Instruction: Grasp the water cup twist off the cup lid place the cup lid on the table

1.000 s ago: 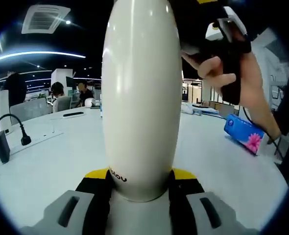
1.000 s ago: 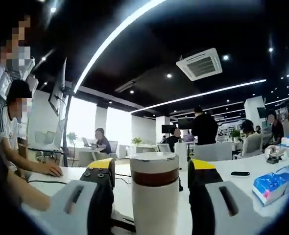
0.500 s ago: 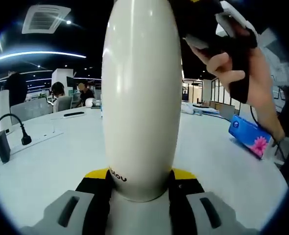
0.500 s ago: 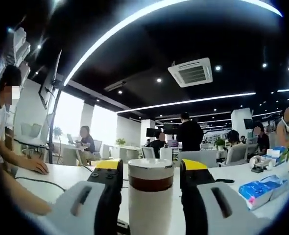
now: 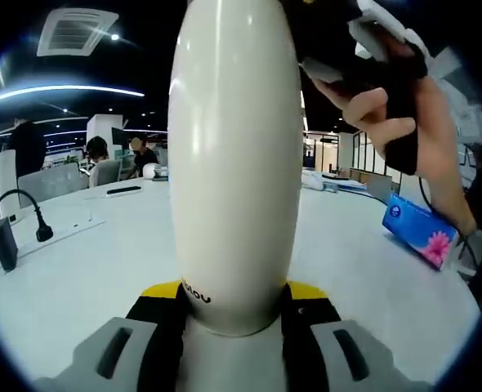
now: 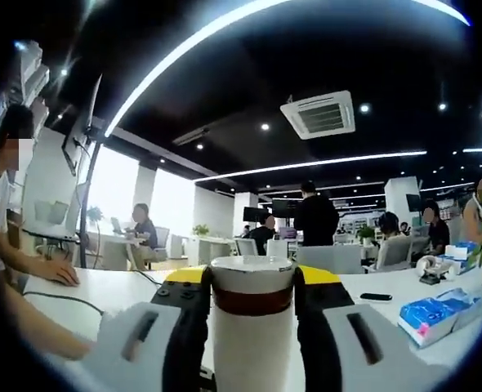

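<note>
The left tongs (image 5: 234, 298) are clenched on the base of the white water cup (image 5: 235, 155), which stands upright between the yellow pads. The right tongs (image 6: 253, 282) pinch the cup lid (image 6: 252, 286) — white with a brown band — at the cup's top. Past the cup, the white surface (image 5: 86, 261) lies open; a blue tissue pack (image 5: 419, 231) lies right of it. The cup's lettering is partly hidden — unreadable.

I see the water cup (image 5: 234, 163) upright on the table (image 5: 86, 269); right of the cup lies a tissue pack (image 5: 421, 231); left of it, a cable (image 5: 29, 214).
</note>
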A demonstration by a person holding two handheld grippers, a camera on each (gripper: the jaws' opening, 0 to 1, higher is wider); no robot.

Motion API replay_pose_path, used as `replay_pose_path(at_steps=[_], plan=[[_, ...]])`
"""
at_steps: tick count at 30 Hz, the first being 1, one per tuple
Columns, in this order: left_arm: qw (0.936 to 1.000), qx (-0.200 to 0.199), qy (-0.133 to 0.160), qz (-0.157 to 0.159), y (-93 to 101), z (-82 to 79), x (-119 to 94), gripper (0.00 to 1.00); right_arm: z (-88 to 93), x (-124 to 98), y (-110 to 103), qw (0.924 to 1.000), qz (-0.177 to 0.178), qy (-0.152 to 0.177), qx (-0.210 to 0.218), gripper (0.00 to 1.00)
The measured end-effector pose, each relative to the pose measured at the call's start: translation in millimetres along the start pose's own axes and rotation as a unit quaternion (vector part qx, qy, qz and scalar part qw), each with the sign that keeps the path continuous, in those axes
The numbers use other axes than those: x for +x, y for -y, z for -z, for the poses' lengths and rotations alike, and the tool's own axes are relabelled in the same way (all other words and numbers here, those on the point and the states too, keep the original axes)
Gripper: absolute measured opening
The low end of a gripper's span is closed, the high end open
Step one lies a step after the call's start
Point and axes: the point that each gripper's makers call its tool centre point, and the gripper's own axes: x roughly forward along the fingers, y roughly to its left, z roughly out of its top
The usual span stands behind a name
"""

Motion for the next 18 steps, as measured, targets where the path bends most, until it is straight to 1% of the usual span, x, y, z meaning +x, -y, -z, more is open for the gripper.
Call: replay_pose_path(at_steps=[1,2,4,8,11,18], plan=[[1.0,0.0,0.0,0.0,0.0,0.0,0.0,0.48,-0.2,-0.1,-0.2,1.0,-0.002,0.001,0.001,0.44],[1.0,0.0,0.0,0.0,0.0,-0.1,0.1,0.48,-1.0,0.4,-1.3,0.9999,-0.015,0.005,0.006,0.44],[1.0,0.0,0.0,0.0,0.0,-0.1,0.1,0.48,-0.7,0.9,-0.9,0.9995,-0.029,0.009,0.008,0.44],[1.0,0.0,0.0,0.0,0.0,-0.1,0.1,0.48,-0.5,1.5,0.0,0.9989,-0.041,0.011,0.018,0.44],[1.0,0.0,0.0,0.0,0.1,-0.1,-0.1,0.48,-0.9,1.4,-3.7,0.9977,-0.059,0.015,0.029,0.44],[1.0,0.0,0.0,-0.001,-0.1,0.1,-0.4,0.48,-1.3,3.4,-11.0,0.994,-0.102,0.025,0.032,0.43]])
